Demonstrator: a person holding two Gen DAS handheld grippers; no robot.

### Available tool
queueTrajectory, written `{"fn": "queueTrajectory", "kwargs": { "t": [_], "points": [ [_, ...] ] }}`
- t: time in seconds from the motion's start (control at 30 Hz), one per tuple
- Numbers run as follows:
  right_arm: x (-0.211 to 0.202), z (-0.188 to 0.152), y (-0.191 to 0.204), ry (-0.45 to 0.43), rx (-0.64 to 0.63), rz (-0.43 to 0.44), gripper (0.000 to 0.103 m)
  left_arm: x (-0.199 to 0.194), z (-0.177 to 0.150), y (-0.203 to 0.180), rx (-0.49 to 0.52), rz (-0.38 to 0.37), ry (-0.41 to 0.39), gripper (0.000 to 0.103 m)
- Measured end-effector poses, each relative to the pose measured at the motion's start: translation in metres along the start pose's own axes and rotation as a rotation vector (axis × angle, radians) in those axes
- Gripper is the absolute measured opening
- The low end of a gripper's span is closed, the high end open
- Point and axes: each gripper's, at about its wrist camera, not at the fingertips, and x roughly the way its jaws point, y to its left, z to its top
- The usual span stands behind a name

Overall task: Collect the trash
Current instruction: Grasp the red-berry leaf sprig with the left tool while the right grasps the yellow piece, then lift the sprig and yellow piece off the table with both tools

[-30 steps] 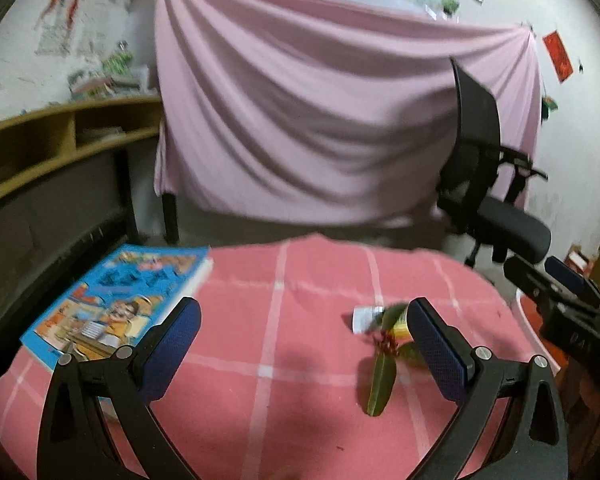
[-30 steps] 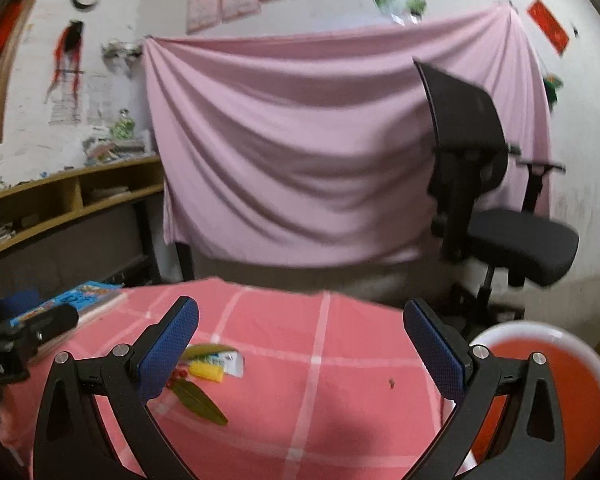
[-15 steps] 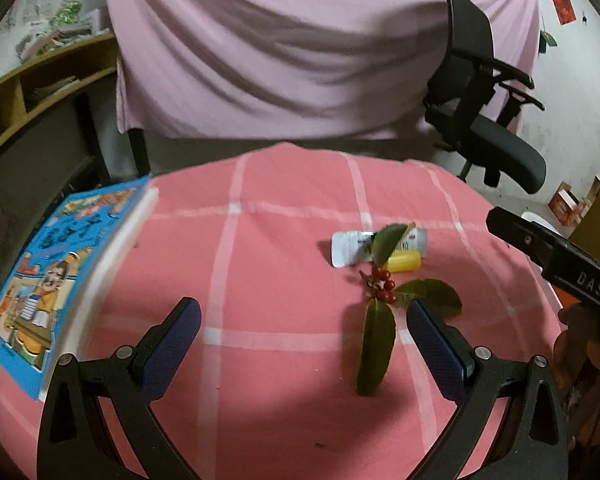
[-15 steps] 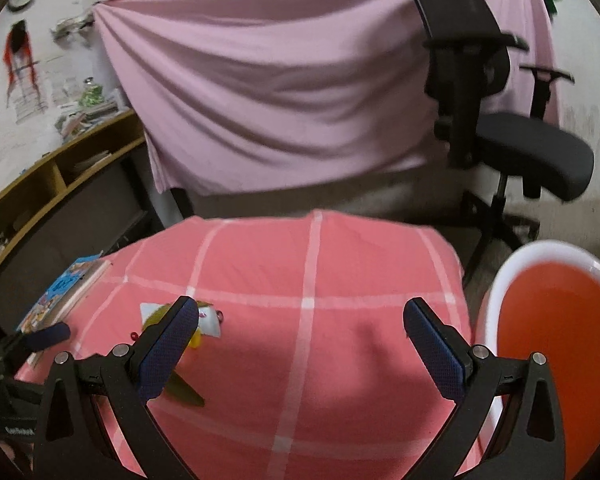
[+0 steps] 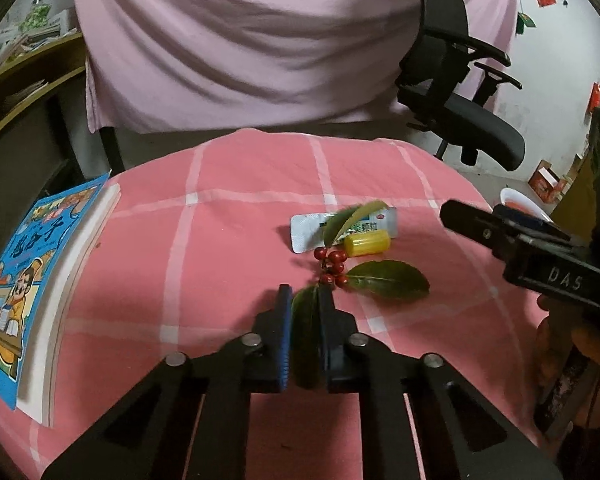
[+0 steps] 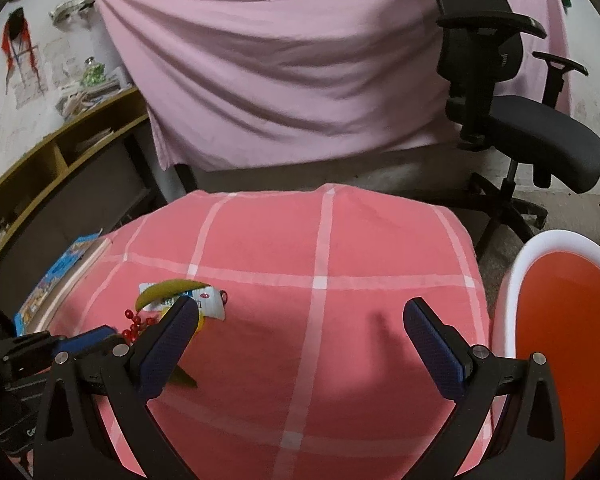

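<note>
Near the middle of the table (image 5: 236, 184), w/ its pink checked cloth, lies the trash: a sprig (image 5: 332, 264) of green leaves & red berries, a small yellow bottle (image 5: 367, 242) and a white packet (image 5: 312, 230). Left gripper (image 5: 305, 300) is down at the sprig's near end, jaws pulled together and clamped on one long leaf (image 5: 306, 344), which runs back between the blue pads (image 5: 286, 328). Berries sit just past the fingertips. A second leaf (image 5: 388, 280) spreads toward the table's right edge; a third arches over the packet. Bottle lies touching the packet's near edge, just beside the berries.

Right gripper (image 6: 296, 320) hangs over the table's right half, jaws wide apart, nothing between them. Seen from the right wrist, the sprig (image 6: 140, 322) and packet (image 6: 208, 300) sit partly behind its left finger (image 6: 168, 344).

On the left edge a picture book (image 5: 28, 272) lies flat. Off the right edge stands an orange bin (image 6: 572, 344) w/ a white rim. Behind the table: pink sheet (image 5: 260, 40), black office chair (image 5: 452, 92), wooden shelf (image 6: 52, 152) along the left wall.
</note>
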Motion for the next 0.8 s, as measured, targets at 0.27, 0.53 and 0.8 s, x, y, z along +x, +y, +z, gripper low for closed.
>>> {"fn": "queueTrajectory", "kwargs": {
  "t": [0.27, 0.53, 0.8],
  "points": [
    [0.015, 0.001, 0.019, 0.062, -0.067, 0.038, 0.085, -0.014, 0.002, 0.030, -0.187, 0.079, -0.068, 0.005],
    [0.036, 0.008, 0.045, 0.095, -0.083, 0.131, 0.082, -0.023, 0.002, 0.068, -0.374, 0.127, -0.101, 0.005],
    [0.041, 0.002, 0.062, 0.154, -0.165, 0.160, 0.038, -0.028, -0.001, 0.073, -0.378, 0.109, -0.099, 0.005]
  ]
}}
